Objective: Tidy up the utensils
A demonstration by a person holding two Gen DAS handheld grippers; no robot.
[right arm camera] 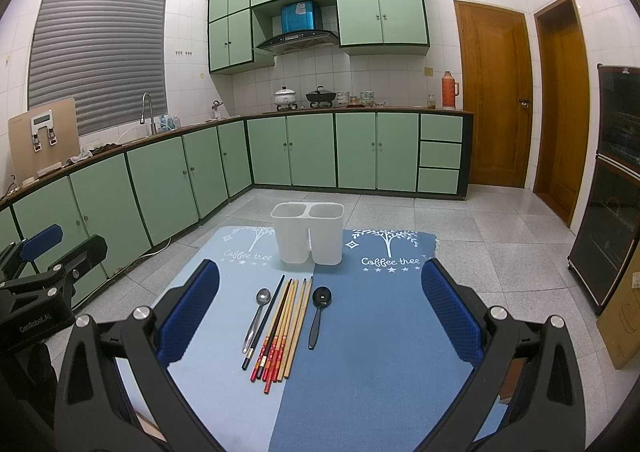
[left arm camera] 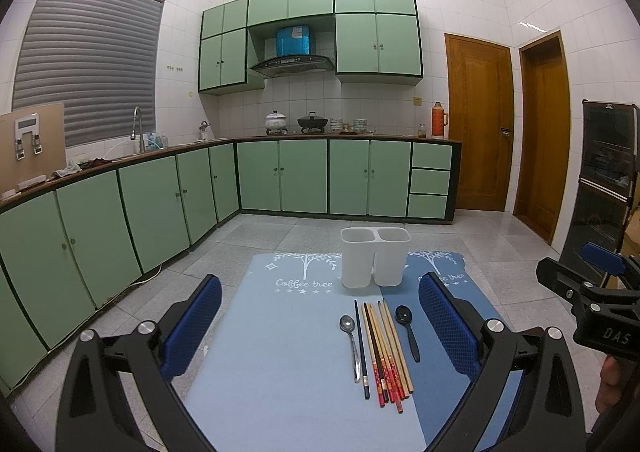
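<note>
A white two-compartment utensil holder (left arm camera: pixel 375 262) (right arm camera: pixel 308 238) stands empty at the far side of a blue mat (left arm camera: pixel 288 352) (right arm camera: pixel 380 332). In front of it lie a metal spoon (left arm camera: pixel 350 344) (right arm camera: pixel 256 316), several chopsticks (left arm camera: pixel 385 352) (right arm camera: pixel 282 326) side by side, and a black spoon (left arm camera: pixel 408 330) (right arm camera: pixel 318 312). My left gripper (left arm camera: pixel 320 316) is open and empty above the mat's near left part. My right gripper (right arm camera: pixel 320 304) is open and empty above the mat, near the utensils. Each gripper also shows in the other's view, the right one (left arm camera: pixel 592 292) and the left one (right arm camera: pixel 44 272).
The mat lies on a small table over a grey tiled floor (left arm camera: pixel 280 236). Green cabinets (left arm camera: pixel 160 208) run along the left and back walls. A dark glass-door cabinet (right arm camera: pixel 608 188) stands at the right, with a cardboard box (right arm camera: pixel 624 316) beside it.
</note>
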